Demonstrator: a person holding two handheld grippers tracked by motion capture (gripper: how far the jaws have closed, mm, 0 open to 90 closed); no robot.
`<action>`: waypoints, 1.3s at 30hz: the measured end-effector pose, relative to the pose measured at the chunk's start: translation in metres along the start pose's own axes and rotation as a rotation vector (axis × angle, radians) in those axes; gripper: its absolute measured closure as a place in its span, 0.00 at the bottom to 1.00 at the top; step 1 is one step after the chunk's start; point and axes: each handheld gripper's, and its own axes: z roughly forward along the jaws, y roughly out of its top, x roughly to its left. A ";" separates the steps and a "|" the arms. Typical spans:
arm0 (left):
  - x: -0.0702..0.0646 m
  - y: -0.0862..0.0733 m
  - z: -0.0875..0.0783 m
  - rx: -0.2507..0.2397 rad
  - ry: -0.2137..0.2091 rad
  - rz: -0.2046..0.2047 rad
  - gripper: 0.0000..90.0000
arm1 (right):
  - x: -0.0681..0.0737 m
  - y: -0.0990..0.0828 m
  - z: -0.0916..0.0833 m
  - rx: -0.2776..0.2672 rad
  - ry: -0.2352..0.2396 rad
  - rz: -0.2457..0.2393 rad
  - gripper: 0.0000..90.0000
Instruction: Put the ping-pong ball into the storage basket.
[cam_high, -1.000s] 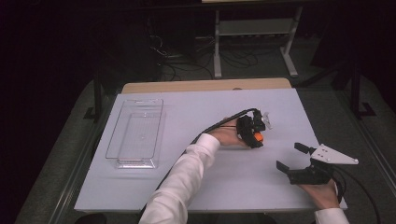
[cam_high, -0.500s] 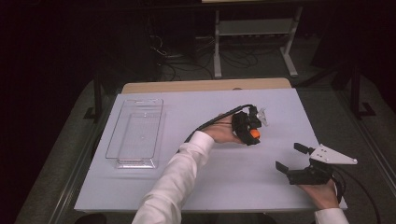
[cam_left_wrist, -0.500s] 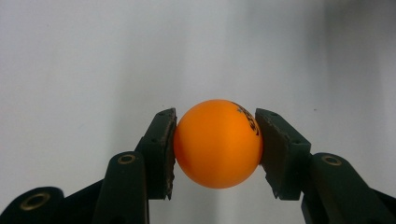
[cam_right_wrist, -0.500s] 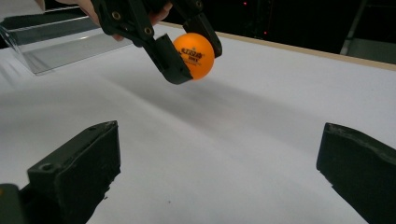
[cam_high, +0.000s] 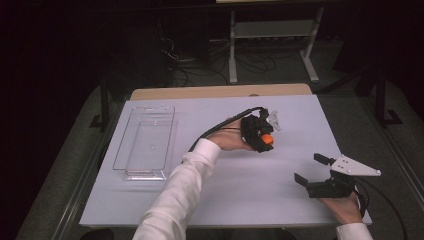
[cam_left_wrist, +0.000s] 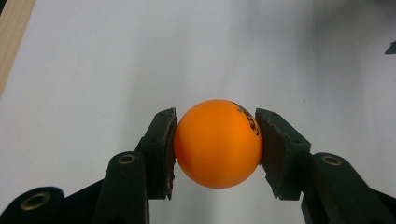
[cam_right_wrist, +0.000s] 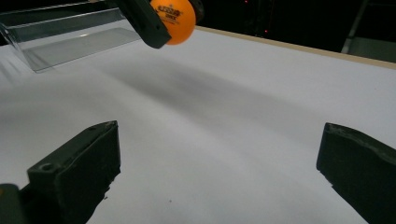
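An orange table-tennis ball (cam_left_wrist: 217, 143) with black print sits pinched between the two black pads of my left gripper (cam_left_wrist: 216, 148), lifted off the white table. From above, the left gripper (cam_high: 265, 141) hovers over the table's middle with the ball (cam_high: 267, 139) at its tip. The right gripper view catches the same ball (cam_right_wrist: 172, 17) up at its top left. My right gripper (cam_high: 313, 169) rests at the table's front right, its jaws wide apart with nothing between them; its two fingers (cam_right_wrist: 79, 168) frame bare white surface.
A clear plastic tray (cam_high: 145, 141) lies lengthwise at the table's left side. The white table sheet (cam_high: 240, 195) ends at a wooden strip (cam_high: 220, 92) along the far edge. Behind the table stand a metal rack and cables on a dark floor.
My left gripper has risen and drifted a little left and away with the ball in it. The right gripper has stayed where it was.
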 end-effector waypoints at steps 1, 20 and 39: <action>0.000 -0.001 -0.002 0.001 0.003 0.001 0.57 | 0.000 0.000 0.000 0.000 0.000 0.000 0.00; 0.001 -0.021 -0.048 0.014 0.042 -0.013 0.57 | 0.001 0.000 0.001 0.014 -0.005 -0.009 0.00; -0.001 -0.033 -0.078 0.028 0.059 -0.016 0.57 | 0.002 -0.001 0.004 0.022 0.000 -0.014 0.00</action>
